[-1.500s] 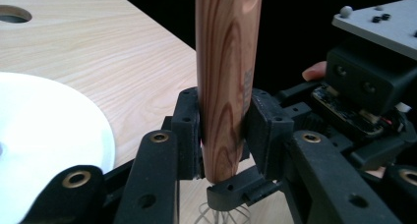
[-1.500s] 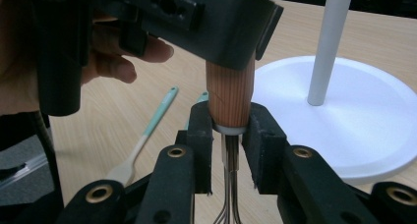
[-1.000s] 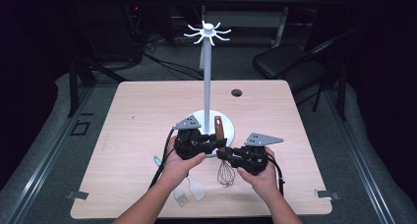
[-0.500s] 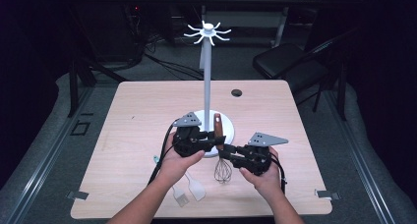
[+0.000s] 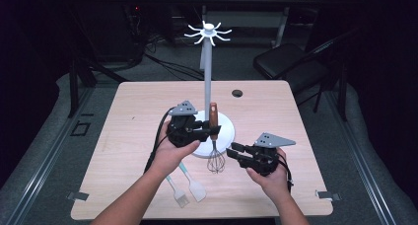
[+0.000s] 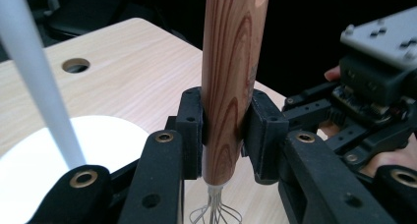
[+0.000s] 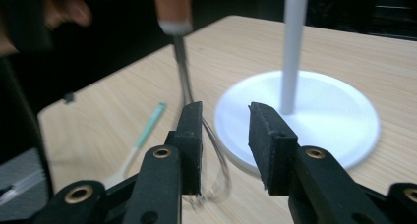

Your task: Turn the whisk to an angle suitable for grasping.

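Observation:
A whisk with a wooden handle [image 5: 213, 117] [image 6: 231, 76] and wire head [image 5: 216, 161] hangs upright just above the table. My left gripper [image 5: 213, 131] [image 6: 226, 130] is shut on the handle's lower part. To its right, my right gripper [image 5: 232, 151] [image 7: 225, 135] stands open; its jaws have just been opening and nothing is pressed between the pads. In the right gripper view the whisk's wires [image 7: 184, 81] hang just beyond its left jaw. Behind the whisk stands a white utensil stand [image 5: 207, 72] with hooks on top, on a round base [image 5: 226, 129] [image 7: 314, 116].
Two spatulas [image 5: 194, 185] [image 5: 178, 195] lie near the table's front edge, below my left hand. A small round hole [image 5: 237, 93] is in the tabletop at the back. A dark chair [image 5: 283, 59] stands beyond the table's far right.
My left gripper has lifted the whisk a little, so it hangs upright. The right gripper's jaws have opened off the wire head and it has drawn away to the right.

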`<move>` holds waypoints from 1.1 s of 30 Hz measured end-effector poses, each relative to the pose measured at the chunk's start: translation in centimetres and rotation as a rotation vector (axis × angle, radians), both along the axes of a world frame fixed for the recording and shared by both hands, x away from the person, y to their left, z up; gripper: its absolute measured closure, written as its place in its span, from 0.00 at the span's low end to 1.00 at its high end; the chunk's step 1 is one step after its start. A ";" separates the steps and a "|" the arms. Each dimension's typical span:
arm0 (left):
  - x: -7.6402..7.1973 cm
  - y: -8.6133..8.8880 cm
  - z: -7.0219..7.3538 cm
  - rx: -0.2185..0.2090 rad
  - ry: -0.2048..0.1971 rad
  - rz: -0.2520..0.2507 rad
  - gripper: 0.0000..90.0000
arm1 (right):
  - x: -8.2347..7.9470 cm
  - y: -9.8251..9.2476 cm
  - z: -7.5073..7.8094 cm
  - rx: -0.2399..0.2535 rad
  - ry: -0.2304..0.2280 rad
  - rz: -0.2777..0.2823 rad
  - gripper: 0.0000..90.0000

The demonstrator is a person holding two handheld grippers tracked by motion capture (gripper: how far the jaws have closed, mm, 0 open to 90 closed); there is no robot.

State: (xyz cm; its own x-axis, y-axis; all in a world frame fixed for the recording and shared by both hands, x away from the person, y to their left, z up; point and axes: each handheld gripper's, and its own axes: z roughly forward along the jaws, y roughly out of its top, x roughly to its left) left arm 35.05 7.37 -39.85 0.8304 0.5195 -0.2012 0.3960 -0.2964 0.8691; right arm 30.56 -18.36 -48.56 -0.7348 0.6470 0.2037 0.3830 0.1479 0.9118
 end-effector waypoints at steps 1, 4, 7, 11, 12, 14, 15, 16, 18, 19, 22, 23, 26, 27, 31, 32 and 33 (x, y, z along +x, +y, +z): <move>0.1 0.1 0.3 0.004 -0.001 0.002 0.79 | 0.1 -0.1 -0.2 -0.016 0.001 -0.015 0.74; 0.3 0.4 1.2 0.005 -0.007 0.008 0.79 | 0.4 -0.2 -0.9 -0.052 0.023 -0.043 0.74; 0.7 0.6 1.9 0.000 -0.006 0.003 0.79 | 0.7 -0.4 -1.6 -0.089 0.051 -0.071 0.74; 1.0 0.7 2.8 0.005 -0.009 0.007 0.79 | 0.7 -0.4 -1.8 -0.112 0.067 -0.094 0.75; 1.1 0.7 3.0 -0.001 -0.009 0.005 0.79 | 0.7 -0.4 -1.8 -0.110 0.069 -0.094 0.75; 1.2 0.7 3.6 -0.003 -0.015 0.006 0.79 | 0.7 -0.4 -1.9 -0.105 0.071 -0.094 0.75; 1.3 0.7 4.0 0.002 -0.023 0.006 0.79 | 0.7 -0.5 -1.9 -0.106 0.074 -0.094 0.75; 1.3 0.7 4.2 0.001 -0.028 0.009 0.79 | 0.8 -0.5 -2.0 -0.104 0.076 -0.094 0.75; 1.4 0.6 4.9 0.007 -0.034 0.013 0.79 | 0.8 -0.6 -2.1 -0.096 0.083 -0.099 0.75; 1.4 0.6 5.2 0.004 -0.041 0.013 0.79 | 0.8 -0.6 -2.1 -0.093 0.083 -0.099 0.75; 1.7 0.4 6.2 0.012 -0.056 0.014 0.79 | 0.9 -0.8 -2.2 -0.091 0.086 -0.104 0.75; 1.8 0.3 6.6 0.015 -0.062 0.015 0.79 | 0.9 -0.8 -2.2 -0.086 0.086 -0.104 0.75; 2.2 0.2 7.8 0.016 -0.073 0.021 0.79 | 0.9 -1.0 -2.1 -0.092 0.087 -0.108 0.75; 2.4 0.1 8.2 0.017 -0.076 0.024 0.79 | 0.9 -1.0 -2.2 -0.086 0.087 -0.108 0.75; 3.0 -0.1 9.6 0.015 -0.091 0.033 0.79 | 1.0 -1.1 -2.3 -0.082 0.088 -0.112 0.75; 3.1 -0.1 9.8 0.012 -0.091 0.034 0.79 | 1.0 -1.1 -2.3 -0.083 0.086 -0.116 0.75; 3.2 -0.2 10.0 0.010 -0.090 0.032 0.79 | 1.0 -1.2 -2.3 -0.085 0.086 -0.116 0.75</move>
